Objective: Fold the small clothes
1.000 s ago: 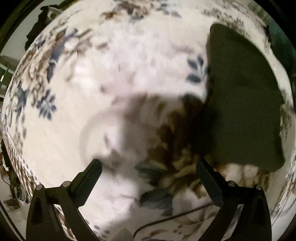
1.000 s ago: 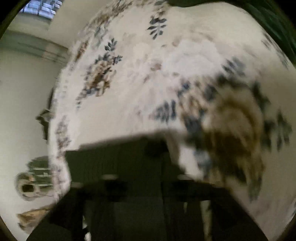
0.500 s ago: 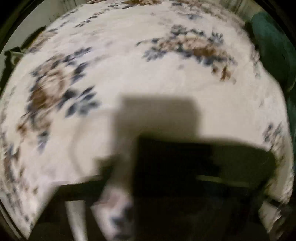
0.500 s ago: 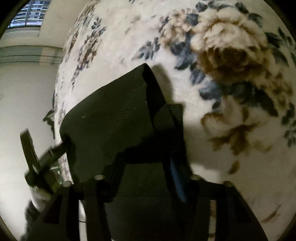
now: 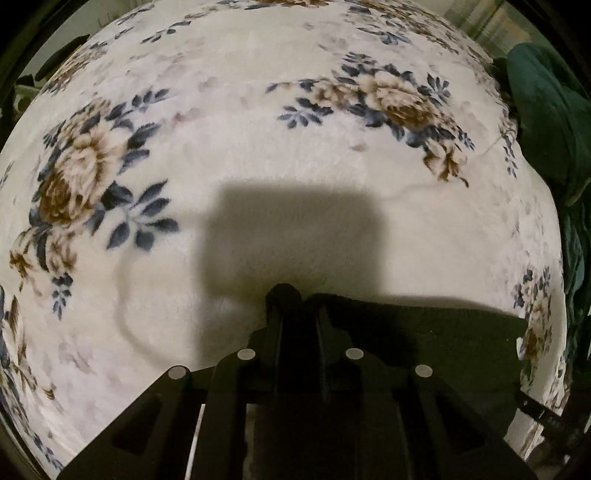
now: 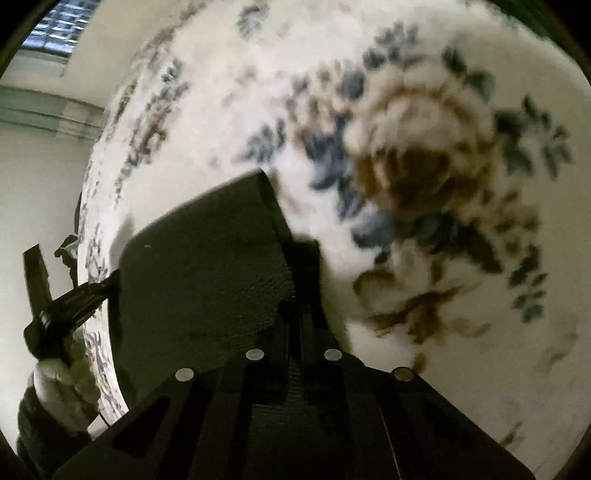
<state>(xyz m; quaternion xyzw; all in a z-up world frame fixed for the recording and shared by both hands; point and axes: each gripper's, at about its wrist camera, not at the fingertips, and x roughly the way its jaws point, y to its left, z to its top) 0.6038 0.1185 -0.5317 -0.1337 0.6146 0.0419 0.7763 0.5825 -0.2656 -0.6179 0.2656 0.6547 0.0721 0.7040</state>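
White plush blanket (image 5: 258,166) with blue-and-brown flower print fills both views. Left wrist view: one big flower at 9 o'clock, another at 1 o'clock, teal fabric heap (image 5: 546,122) off the blanket edge at 2–3 o'clock. Rectangular shadow on the blanket at frame centre, just above the fingers.

Left gripper (image 5: 291,295): jaws closed, pinching the edge of a dark cloth (image 5: 424,332). Cloth runs from the fingertips out toward 4 o'clock, lying over the blanket, its far corner ending near a small flower at 3–4 o'clock. Thin dark bar crosses the frame edge at 4 o'clock; can't tell what it is.

Right wrist view is motion-blurred. Right gripper (image 6: 295,306): jaws closed on the same dark cloth (image 6: 199,266). Cloth spreads from the fingertips up toward 10–11 o'clock, top corner near frame centre, casting a shadow on the blanket (image 6: 461,332) just right of it. Large brown flower at 1–2 o'clock.

Left gripper (image 6: 107,286) also shows in the right view at 8–9 o'clock, touching the cloth's left edge, held by a hand (image 6: 55,376) in a pale glove at 8 o'clock. Beyond the blanket edge: pale wall (image 6: 37,184) at 9 o'clock, window (image 6: 59,26) at 11 o'clock.
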